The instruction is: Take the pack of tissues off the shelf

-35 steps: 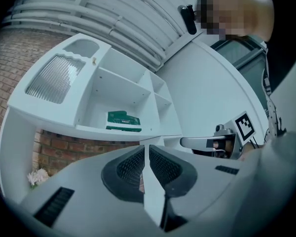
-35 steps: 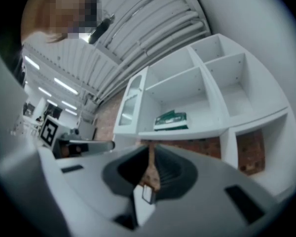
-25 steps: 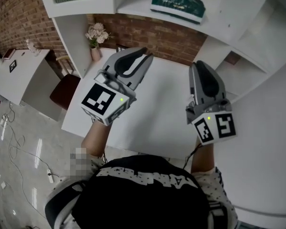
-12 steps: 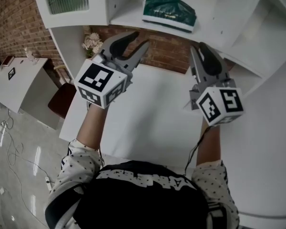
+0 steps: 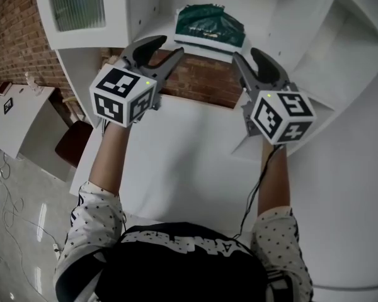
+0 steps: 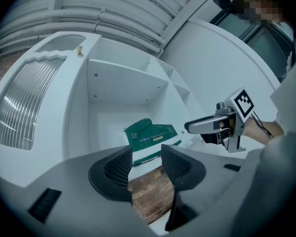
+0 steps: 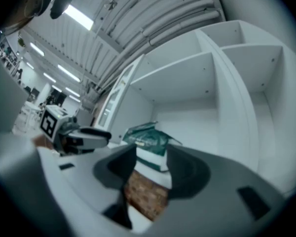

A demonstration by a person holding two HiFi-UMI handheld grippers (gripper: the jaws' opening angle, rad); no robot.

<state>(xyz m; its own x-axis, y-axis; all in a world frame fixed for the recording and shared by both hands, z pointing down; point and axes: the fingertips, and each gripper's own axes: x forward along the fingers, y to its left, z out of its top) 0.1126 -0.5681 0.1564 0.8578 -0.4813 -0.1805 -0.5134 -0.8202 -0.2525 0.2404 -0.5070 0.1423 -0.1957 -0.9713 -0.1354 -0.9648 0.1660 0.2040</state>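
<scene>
Head view: tissues [image 5: 209,22] near shelf edge [image 5: 200,48]

The pack of tissues [image 5: 209,25] lies on the shelf [image 5: 264,29] ahead of you, in an open compartment with a cabinet door [image 5: 75,5] to its left and more compartments to its right. Below the shelf, the table [image 5: 189,162] runs from you to the brick wall [image 5: 201,83]. A chair [image 5: 72,145] and a side table [image 5: 16,115] stand off its left edge.

The pack of tissues [image 5: 209,25] you are after is dark green on top with a white band below, its wrapper slightly crumpled. It lies flat on the white shelf [image 5: 268,17], near the front edge.
</scene>
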